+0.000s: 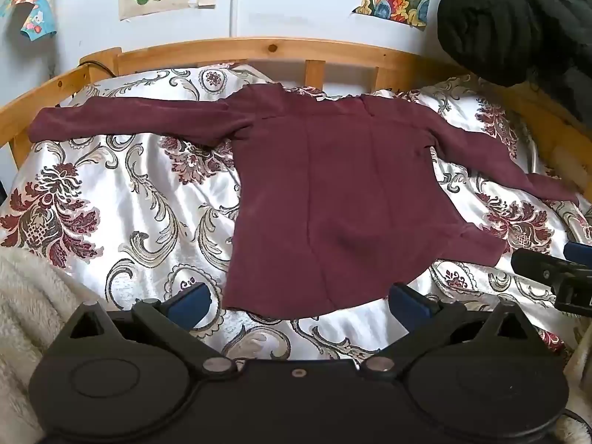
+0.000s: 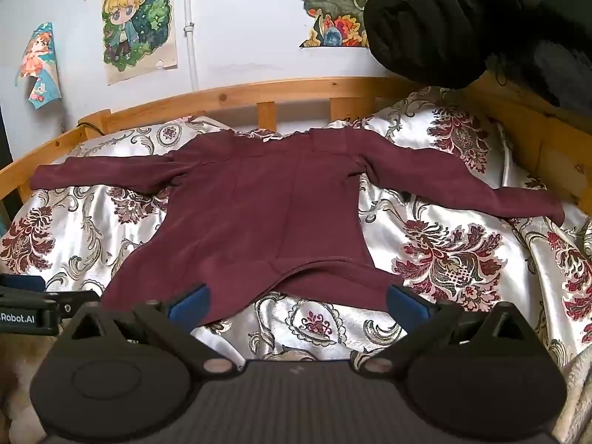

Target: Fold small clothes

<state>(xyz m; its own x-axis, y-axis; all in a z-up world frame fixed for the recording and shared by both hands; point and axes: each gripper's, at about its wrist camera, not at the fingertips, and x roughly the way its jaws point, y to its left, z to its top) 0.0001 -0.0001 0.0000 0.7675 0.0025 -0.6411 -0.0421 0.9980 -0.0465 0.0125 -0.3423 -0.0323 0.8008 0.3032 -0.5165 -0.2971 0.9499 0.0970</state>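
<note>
Left wrist view looks down along the left gripper (image 1: 300, 301), whose jaws stand wide apart with nothing between the blue pads (image 1: 188, 301) but bedcover and the near hem of the garment. Neither pad presses on cloth; the left pad sits just off the hem's left corner and the right pad just beside the hem's lower right edge. Straight ahead lies the maroon long-sleeved top (image 1: 325, 192), spread flat with its hem nearest the gripper and its neckline toward the far rail. One sleeve runs out to the left, the other runs out to the right and slopes down toward the bed's edge. At the right border of this view part of the right gripper (image 1: 555, 277) shows, near the garment's right hem corner.

From the right wrist view, the right gripper (image 2: 298, 301) is likewise spread wide and holds nothing. Its pads flank the hem of the top (image 2: 266, 214), the left pad at the cloth's lower left part and the right pad at the hem's right corner; whether they touch the fabric I cannot tell. The left gripper (image 2: 33, 307) shows at the left border.

Under the top is a glossy white bedcover (image 1: 122, 192) with dark red floral scrolls. A wooden bed frame (image 1: 259, 50) bounds it, a black padded bundle (image 1: 514, 22) sits at the upper right, and cartoon posters (image 2: 138, 18) hang on the wall.
</note>
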